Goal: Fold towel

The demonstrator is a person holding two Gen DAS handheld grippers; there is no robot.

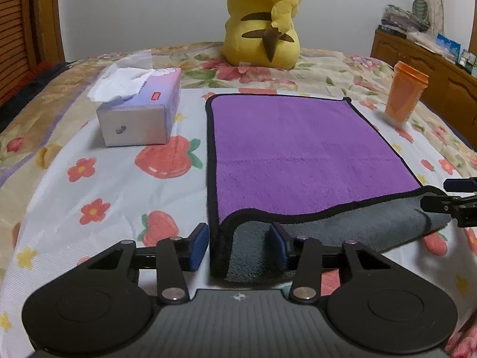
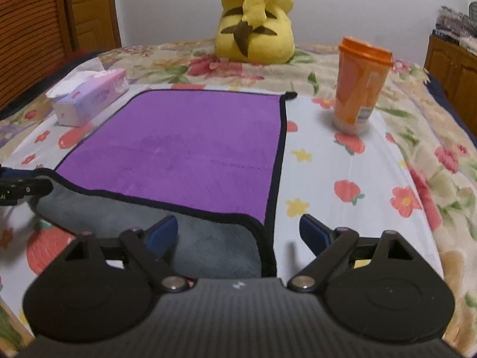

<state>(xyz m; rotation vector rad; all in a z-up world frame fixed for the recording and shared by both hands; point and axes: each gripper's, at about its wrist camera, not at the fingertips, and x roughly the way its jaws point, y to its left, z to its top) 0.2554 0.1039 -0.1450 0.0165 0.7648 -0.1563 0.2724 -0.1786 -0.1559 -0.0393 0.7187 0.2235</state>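
- The left gripper (image 1: 238, 246) was matte black with blue pads (image 1: 199, 247).
- The right gripper (image 2: 238, 234) matched: ribbed grey body, silver pivot screws (image 2: 302, 282).

Tissue box (image 1: 140, 110) — orange cup (image 2: 359, 85) — plush (image 1: 263, 21)

Floral bed (image 1: 89, 197), towel (image 1: 298, 149), tissue box (image 1: 140, 113), cup (image 1: 405, 95), plush (image 1: 262, 21)

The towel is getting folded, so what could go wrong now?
1. Both grippers look open around the near corners of the towel, left gripper and right gripper; if one shuts poorly, that corner may slip.
2. The orange cup stands beside the towel's far right corner; a wide swing might tip it.
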